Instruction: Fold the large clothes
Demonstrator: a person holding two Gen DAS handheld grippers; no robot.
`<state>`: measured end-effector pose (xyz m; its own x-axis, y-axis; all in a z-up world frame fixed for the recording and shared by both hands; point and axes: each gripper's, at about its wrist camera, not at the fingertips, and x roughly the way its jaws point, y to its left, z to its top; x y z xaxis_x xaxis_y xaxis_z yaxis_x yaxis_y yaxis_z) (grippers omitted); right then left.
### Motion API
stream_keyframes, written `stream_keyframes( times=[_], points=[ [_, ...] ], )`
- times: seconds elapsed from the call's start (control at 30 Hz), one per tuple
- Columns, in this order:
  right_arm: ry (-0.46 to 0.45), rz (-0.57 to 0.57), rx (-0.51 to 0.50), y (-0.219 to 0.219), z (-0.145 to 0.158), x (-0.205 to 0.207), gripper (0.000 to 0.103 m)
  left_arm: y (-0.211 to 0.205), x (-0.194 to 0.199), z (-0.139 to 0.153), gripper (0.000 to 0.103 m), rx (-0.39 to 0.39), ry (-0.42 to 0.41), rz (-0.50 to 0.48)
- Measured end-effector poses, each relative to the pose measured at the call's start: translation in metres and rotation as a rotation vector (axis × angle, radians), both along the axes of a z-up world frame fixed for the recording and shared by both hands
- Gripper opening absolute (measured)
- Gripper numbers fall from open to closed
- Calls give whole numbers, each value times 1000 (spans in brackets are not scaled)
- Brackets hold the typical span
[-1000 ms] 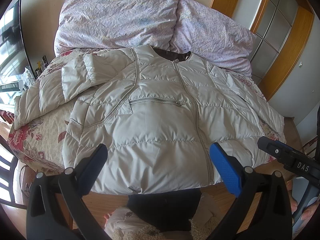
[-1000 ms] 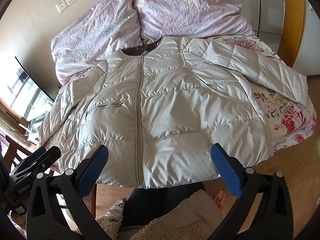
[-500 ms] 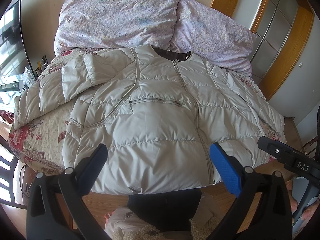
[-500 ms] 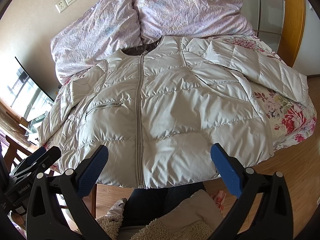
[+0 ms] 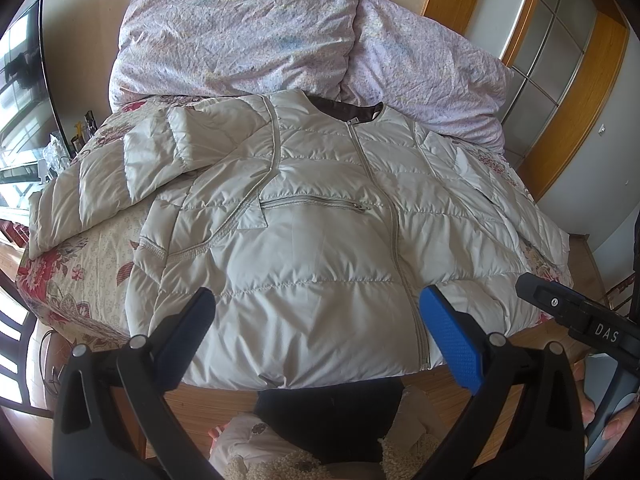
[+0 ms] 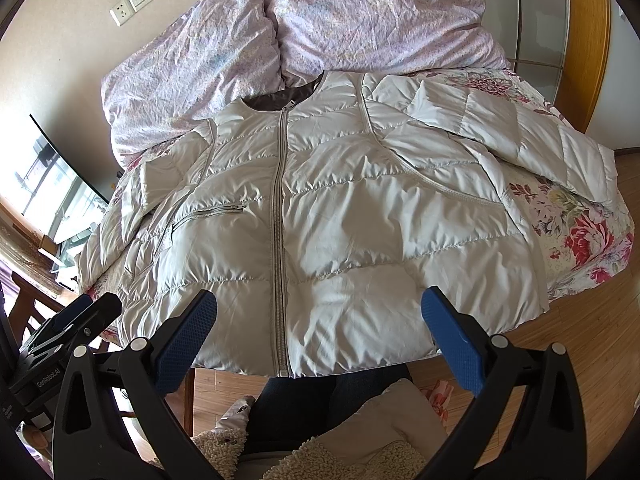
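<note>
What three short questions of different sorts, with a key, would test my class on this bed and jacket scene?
1. True or false: the jacket lies front up on the bed with its zip closed.
2. What lies past the jacket's collar? A) pillows B) a basket C) a lamp
3. Fill in: the left gripper and right gripper both have jaws that are ____ and hold nothing.

Key: 1 true; 2 A, the pillows; 3 open.
</note>
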<state>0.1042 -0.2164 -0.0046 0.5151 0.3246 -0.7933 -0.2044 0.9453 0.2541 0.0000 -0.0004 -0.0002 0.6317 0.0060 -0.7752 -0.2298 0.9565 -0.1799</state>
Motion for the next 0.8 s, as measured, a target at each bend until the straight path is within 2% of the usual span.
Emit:
stream_keyframes(
  times=[0.8],
  points=[
    [9,-8,3,-2,-5,8,102,0,0,0,101,2,0,0]
  ],
)
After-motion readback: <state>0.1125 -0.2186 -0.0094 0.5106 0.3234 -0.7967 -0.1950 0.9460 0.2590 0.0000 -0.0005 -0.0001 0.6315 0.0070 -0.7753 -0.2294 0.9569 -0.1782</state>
